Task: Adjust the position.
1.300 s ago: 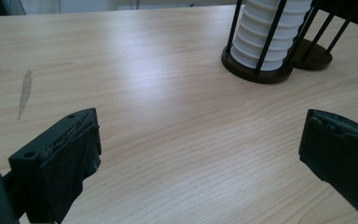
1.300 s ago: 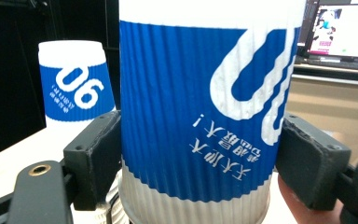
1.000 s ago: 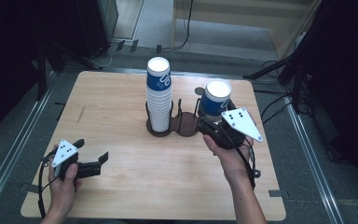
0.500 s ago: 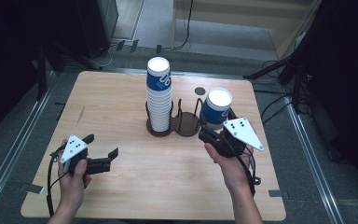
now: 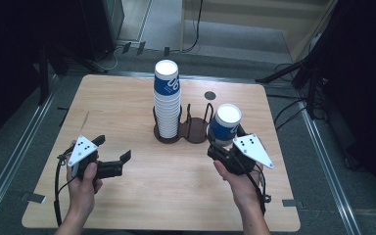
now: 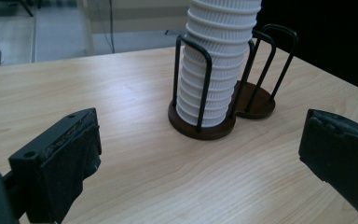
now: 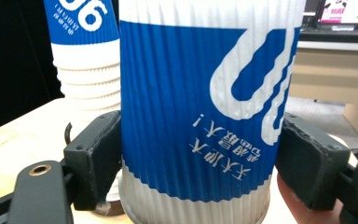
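A blue-and-white ribbed paper cup [image 5: 224,124] [image 7: 200,107] is held upside down in my right gripper [image 5: 223,142] [image 7: 200,163]. Its jaws are shut on the cup's lower sides, just right of the dark wire cup holder [image 5: 192,131]. A tall stack of upturned cups [image 5: 166,98] [image 6: 214,70] [image 7: 84,60] fills the holder's left slot. The right slot [image 6: 257,100] has nothing in it. My left gripper [image 5: 112,148] [image 6: 200,154] hovers open over the table's front left and points at the holder, nothing between its pads.
The wooden table [image 5: 127,98] has a small dark round hole [image 5: 209,95] behind the holder. Metal rails [image 5: 323,161] run along the floor on both sides, and stand legs and cables [image 5: 293,73] lie at the back right.
My right gripper has carried the cup down and toward the near side, off the holder's right side. My left gripper has risen and moved right toward the table's middle.
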The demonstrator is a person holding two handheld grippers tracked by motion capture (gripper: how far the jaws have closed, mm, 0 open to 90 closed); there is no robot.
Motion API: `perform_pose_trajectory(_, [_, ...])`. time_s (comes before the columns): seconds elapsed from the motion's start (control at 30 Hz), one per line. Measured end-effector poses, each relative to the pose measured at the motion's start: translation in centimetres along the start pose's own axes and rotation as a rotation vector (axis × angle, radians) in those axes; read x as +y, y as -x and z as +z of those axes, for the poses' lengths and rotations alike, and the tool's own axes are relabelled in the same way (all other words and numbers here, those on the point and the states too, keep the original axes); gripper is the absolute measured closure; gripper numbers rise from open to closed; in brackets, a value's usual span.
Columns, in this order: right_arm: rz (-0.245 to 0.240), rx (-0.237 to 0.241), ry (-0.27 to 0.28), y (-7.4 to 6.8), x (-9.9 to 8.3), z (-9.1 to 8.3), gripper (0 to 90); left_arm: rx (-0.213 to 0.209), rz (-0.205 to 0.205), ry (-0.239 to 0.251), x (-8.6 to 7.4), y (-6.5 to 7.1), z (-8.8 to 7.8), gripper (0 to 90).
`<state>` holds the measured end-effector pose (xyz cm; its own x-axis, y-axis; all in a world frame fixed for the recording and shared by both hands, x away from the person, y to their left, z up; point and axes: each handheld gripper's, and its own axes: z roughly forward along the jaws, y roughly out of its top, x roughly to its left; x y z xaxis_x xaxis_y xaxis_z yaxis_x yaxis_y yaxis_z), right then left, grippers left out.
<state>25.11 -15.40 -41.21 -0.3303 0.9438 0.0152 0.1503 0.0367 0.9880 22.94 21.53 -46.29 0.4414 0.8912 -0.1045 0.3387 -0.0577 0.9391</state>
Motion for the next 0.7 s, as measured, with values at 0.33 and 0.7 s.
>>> perform_pose_trajectory(0.33, [-0.009, 0.013, -0.018, -0.5, -1.9, -0.6, 20.8, -0.040, 0.031, -0.002, 0.5, 1.4, 0.0, 0.0])
perform_pose_trajectory(0.7, [-0.070, 0.036, -0.055, -2.0, -4.1, -0.7, 20.8, -0.105, 0.031, -0.018, 0.1, 2.2, -0.6, 0.0])
